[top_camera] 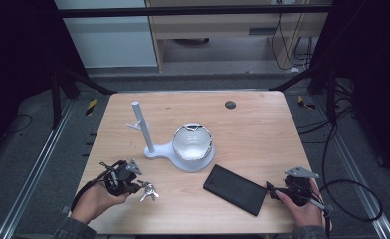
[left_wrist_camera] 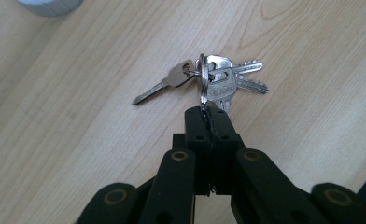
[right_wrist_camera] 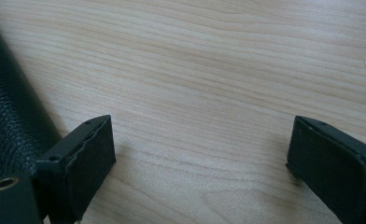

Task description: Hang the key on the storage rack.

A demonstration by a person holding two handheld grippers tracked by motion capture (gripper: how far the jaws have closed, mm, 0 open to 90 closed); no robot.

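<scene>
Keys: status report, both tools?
Left tool shut on the key ring. Right tool open, empty, beside the black wallet. White stand ahead, path clear.

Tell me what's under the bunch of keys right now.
Under the bunch of keys lies bare wooden table. The left gripper pinches the key ring. Whether the keys hang clear cannot be told.

Looked forward and down from above onto the whole light wooden desk (top_camera: 252,119). Rode close behind the left tongs (left_wrist_camera: 208,111), facing a bunch of silver keys (left_wrist_camera: 214,79), shared with the overhead view. Sat low over the wood between the right tongs (right_wrist_camera: 200,149), with the black leather wallet (right_wrist_camera: 8,112) shared overhead.
</scene>
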